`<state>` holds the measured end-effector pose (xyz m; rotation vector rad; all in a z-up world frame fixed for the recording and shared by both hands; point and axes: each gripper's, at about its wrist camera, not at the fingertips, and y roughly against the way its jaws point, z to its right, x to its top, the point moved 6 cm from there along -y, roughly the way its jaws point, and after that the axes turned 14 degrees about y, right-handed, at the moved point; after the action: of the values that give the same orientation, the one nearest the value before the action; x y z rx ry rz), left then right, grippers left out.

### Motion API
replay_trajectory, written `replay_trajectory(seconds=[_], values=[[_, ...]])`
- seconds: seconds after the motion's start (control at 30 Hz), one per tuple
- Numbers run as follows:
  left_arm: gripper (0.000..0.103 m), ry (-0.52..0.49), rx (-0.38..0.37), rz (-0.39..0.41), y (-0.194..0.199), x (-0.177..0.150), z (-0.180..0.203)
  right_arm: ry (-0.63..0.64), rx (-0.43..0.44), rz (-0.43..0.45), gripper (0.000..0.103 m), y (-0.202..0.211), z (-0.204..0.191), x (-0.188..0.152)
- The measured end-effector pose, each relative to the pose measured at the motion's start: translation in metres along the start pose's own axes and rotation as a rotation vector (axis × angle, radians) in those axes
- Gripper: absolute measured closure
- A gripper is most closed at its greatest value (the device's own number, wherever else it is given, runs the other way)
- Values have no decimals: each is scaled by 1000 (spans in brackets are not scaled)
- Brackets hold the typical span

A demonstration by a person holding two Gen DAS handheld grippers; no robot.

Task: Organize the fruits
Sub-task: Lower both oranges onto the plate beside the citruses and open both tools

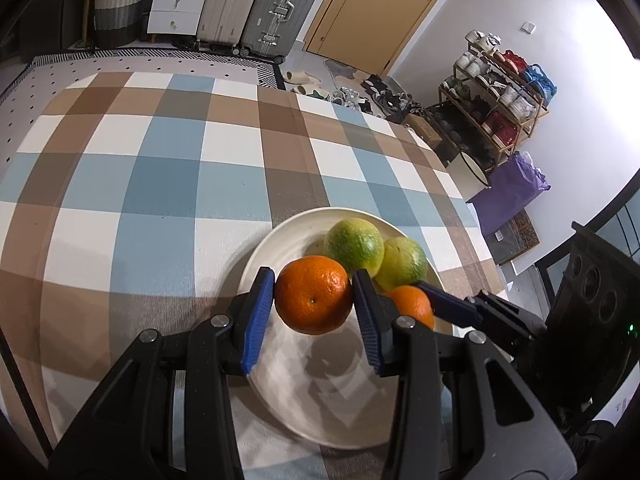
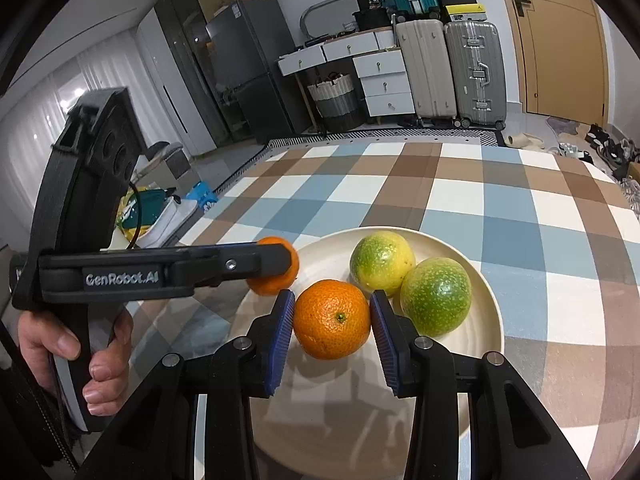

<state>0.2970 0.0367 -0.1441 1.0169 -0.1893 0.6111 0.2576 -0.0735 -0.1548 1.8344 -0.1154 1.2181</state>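
A cream plate (image 1: 276, 248) lies on the checked tablecloth and holds two green-yellow citrus fruits (image 1: 354, 246) (image 1: 402, 262). My left gripper (image 1: 313, 282) is shut on an orange (image 1: 314, 300), held just above the plate with its shadow on the plate below. To its right, my right gripper (image 1: 418, 292) grips a second orange (image 1: 412, 306). In the right wrist view my right gripper (image 2: 332, 300) is shut on that orange (image 2: 332, 320) over the plate (image 2: 486, 344), beside the green fruits (image 2: 382, 258) (image 2: 436, 296). My left gripper (image 2: 280, 262) carries its orange (image 2: 268, 286) at the plate's left rim.
The checked tablecloth (image 1: 180, 168) stretches far and left of the plate. A person's hand (image 2: 60, 340) holds the left gripper's handle. Suitcases (image 2: 472, 72), white drawers (image 2: 386, 80), a basket (image 2: 336, 100) and a shoe rack (image 1: 496, 96) stand beyond the table.
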Motion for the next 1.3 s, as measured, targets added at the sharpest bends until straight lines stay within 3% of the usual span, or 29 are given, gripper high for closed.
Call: replay_trajectory(seconds=[0.73,0.83,1.0,1.3], values=[[66,3,-39,-31,-42,22,13,36,-32,-44,64,-27,-1,-1],[66,6,-43,-16,-38,23,13,39,-52,-53,57,-28,-1,-1],[66,8,-33,8,-23,21,13,55,-75,5,42,-9,-7,4],[66,-23,7,52,31,-8,14,21,-76,61,42,38,-20,0]])
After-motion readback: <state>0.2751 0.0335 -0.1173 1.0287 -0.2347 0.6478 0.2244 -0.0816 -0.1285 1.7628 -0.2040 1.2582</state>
